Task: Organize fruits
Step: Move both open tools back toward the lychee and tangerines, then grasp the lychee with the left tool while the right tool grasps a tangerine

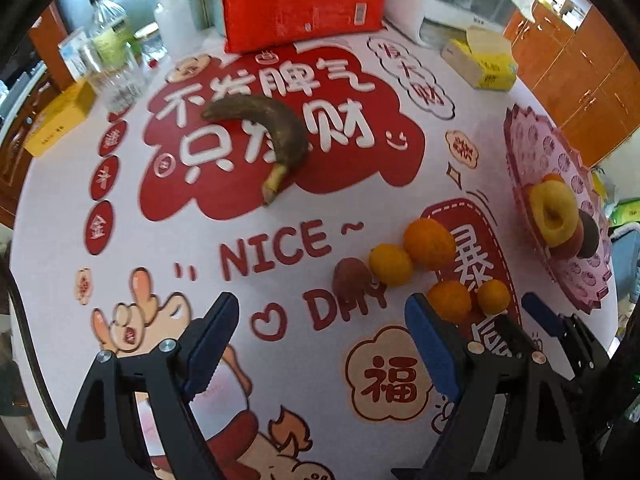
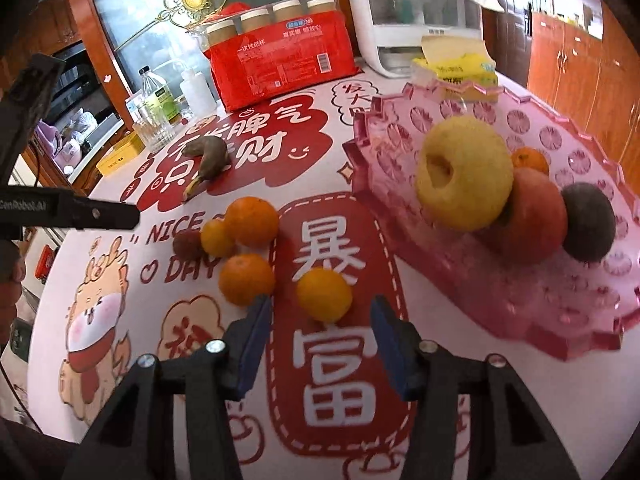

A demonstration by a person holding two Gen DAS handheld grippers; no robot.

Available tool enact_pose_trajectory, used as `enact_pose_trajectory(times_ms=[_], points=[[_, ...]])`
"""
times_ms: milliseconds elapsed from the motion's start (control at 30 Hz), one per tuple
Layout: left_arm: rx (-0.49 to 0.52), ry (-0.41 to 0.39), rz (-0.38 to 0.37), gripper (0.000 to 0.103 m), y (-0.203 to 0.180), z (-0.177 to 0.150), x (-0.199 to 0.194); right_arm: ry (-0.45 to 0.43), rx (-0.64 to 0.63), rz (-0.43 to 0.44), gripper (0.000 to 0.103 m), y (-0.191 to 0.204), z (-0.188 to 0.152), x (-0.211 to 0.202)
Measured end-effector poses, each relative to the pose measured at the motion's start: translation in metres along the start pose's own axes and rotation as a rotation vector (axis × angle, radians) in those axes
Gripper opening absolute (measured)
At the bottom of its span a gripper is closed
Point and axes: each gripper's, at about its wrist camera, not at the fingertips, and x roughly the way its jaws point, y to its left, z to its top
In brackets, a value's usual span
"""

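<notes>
1. Where the left wrist view looks down on the printed tablecloth, a browned banana is seen lying flat on the red cloud print, curved like an arch; its long axis runs from a blunt dark tip at upper left round to a pale yellow stem that points down toward the camera.
2. The left gripper is held spread wide above the cloth, with nothing between its blue pads.
3. Just beyond its right finger, four oranges and a small reddish-brown fruit are clustered, most of them touching.
4. At the right edge, a pink scalloped tray is seen carrying a yellow apple.
5. In the right wrist view, the right gripper is held partly spread over the cloth, nothing being pinched; a small orange is framed just ahead of its fingertips, untouched, round and glossy.
6. The banana is seen farther back at left, stem end pointing down-left toward the camera.
7. On the tray at right, the yellow apple is turned so that its stem hollow faces left, and it leans on a red fruit, beside which a dark round fruit is set.
</notes>
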Motion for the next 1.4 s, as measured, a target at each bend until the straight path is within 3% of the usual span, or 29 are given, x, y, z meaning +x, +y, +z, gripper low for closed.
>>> enact_pose_trajectory(times_ms=[200, 500, 700, 867, 1067, 1400], points=[[0.000, -0.009, -0.035, 0.079, 0.002, 0.001, 0.024, -0.012, -0.026, -0.022, 0.042, 0.004, 0.001, 0.012], [-0.009, 0.028, -0.108, 0.056, 0.008, 0.006, 0.054, -0.032, -0.111, -0.077, 0.039, 0.016, 0.000, 0.021], [-0.056, 0.049, -0.205, 0.044, 0.011, 0.005, 0.062, -0.035, -0.129, -0.113, 0.038, 0.015, 0.000, 0.026], [-0.045, 0.043, -0.223, 0.042, 0.009, 0.007, 0.064, -0.023, -0.136, -0.118, 0.037, 0.014, 0.000, 0.032], [-0.067, 0.033, -0.255, 0.029, 0.009, 0.006, 0.064, -0.026, -0.158, -0.128, 0.035, 0.019, -0.002, 0.033], [-0.089, 0.004, -0.230, 0.027, 0.015, 0.000, 0.055, -0.032, -0.160, -0.115, 0.035, 0.021, -0.002, 0.027]])
